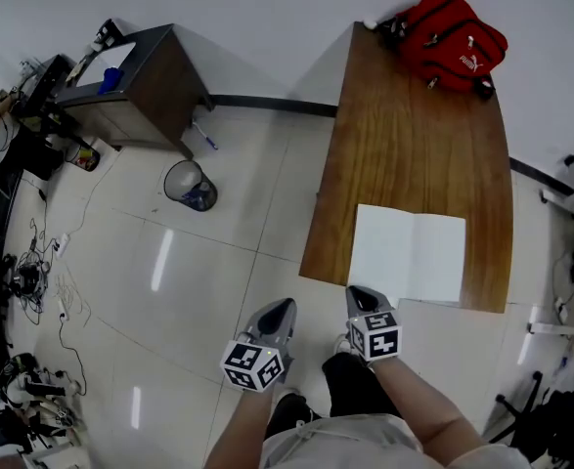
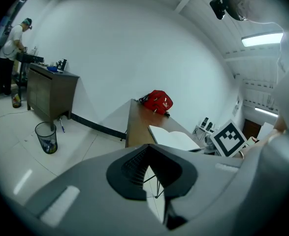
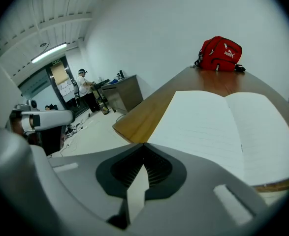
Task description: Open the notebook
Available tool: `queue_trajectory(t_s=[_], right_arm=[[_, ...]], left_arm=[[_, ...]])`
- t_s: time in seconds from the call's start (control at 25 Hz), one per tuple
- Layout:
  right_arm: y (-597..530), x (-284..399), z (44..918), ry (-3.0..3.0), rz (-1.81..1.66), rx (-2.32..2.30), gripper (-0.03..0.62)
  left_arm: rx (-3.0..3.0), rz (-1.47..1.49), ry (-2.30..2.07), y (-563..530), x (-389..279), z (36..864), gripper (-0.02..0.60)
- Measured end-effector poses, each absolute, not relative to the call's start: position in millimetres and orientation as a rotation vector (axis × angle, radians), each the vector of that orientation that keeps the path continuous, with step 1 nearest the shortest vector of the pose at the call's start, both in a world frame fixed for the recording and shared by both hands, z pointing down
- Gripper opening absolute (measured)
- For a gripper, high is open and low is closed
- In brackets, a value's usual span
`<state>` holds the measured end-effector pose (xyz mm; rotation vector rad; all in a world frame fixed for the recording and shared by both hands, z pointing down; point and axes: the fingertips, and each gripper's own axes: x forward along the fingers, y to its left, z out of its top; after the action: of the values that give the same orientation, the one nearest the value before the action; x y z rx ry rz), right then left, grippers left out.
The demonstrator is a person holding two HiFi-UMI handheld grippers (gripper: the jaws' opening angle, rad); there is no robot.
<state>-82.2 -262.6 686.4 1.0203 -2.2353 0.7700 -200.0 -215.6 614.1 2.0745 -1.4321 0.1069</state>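
Since the notebook (image 1: 409, 257) already lies spread flat, blank pages up, at the near end of the wooden table (image 1: 414, 145), the task looks done, so the left gripper (image 1: 283, 307) and right gripper (image 1: 358, 292), jaws closed on nothing, are best held clear of its pages.

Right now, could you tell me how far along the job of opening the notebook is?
Done: the notebook lies open flat on the table, with both blank pages showing. In hand: nothing. The left gripper and the right gripper are off the notebook, with jaws together and empty. Left: nothing apparent.
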Motion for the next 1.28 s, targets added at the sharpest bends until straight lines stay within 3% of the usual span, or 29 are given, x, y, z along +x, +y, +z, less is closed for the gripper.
queue_trajectory(t_s=[0.28,0.64,0.92,1.28], right_arm=[[-276,-76,651,-2.353,0.704,1.021,0.006],[-268,11,521,-2.514,0.391,1.347,0.006],[-171,54,462,-2.540,0.258,1.563,0.006],[-14,54,405,-2.592,0.190,1.655,0.006]], left_arm=[[2.101,0.057,-1.468,-233,-192,596,0.006],[2.451,0.040,-1.357,-227,-132,490,0.006],[2.572,0.001,-1.314,-148,-119,442,0.006],[2.708,-0.022,-1.213,0,-122,394,0.006]])
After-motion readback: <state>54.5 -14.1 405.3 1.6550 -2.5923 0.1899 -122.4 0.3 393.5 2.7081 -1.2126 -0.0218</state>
